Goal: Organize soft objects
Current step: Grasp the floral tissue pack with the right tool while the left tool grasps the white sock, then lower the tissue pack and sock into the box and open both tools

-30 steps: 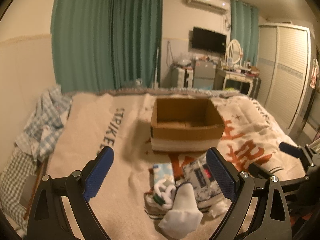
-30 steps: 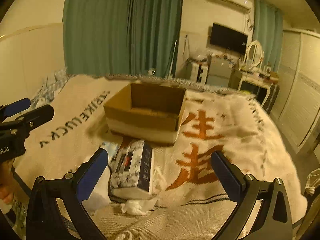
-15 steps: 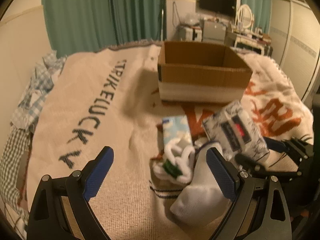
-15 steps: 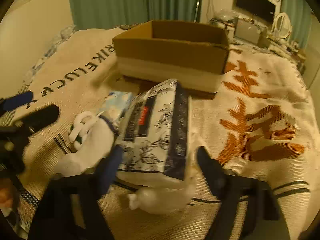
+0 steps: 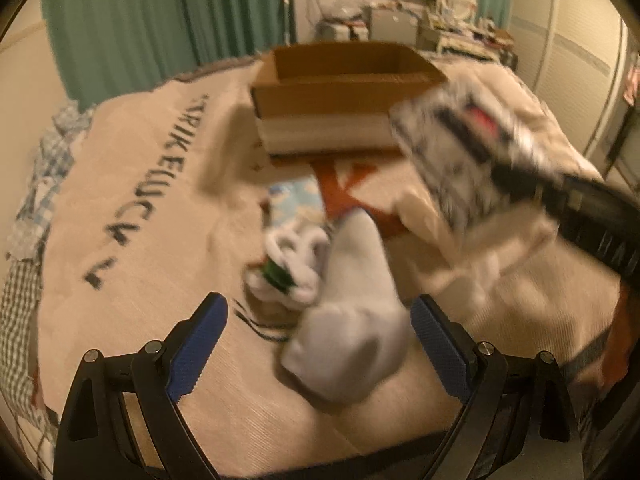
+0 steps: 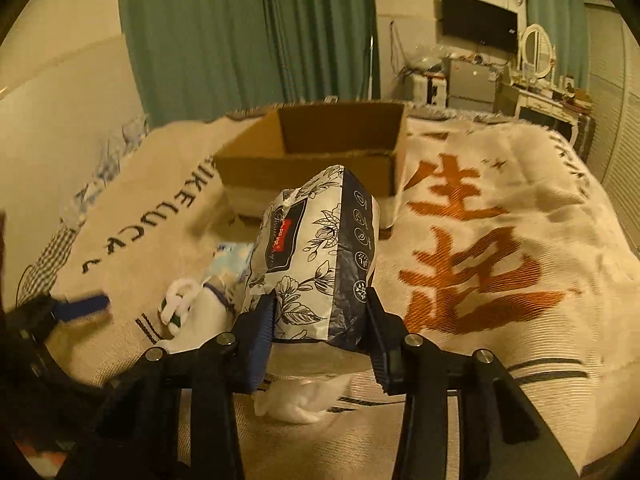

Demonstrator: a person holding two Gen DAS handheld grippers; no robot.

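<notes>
Right gripper (image 6: 320,320): jaws have just been closing, and they now clamp the near end of the floral tissue pack (image 6: 316,256). The pack is lifted clear of the blanket (image 6: 500,320), tilted up toward the cardboard box (image 6: 320,152) beyond it.

Left gripper (image 5: 320,344): jaws spread wide, nothing pressed. The white sock (image 5: 352,320) lies between the blue pads on the blanket, its toe end nearest the camera; no contact with either pad can be seen.

Around: a white knotted cord bundle (image 5: 292,256) just left of the sock, touching it; a light-blue patterned pack (image 5: 296,200) beyond that. A crumpled white plastic bag (image 6: 300,396) lies on the blanket under the right gripper. Checked cloth (image 5: 36,184) at far left edge.

Writing: blanket reads "STRIKE LUCK", partly cut off, plus large orange characters. Tissue pack has a red label, text too small to read.
</notes>
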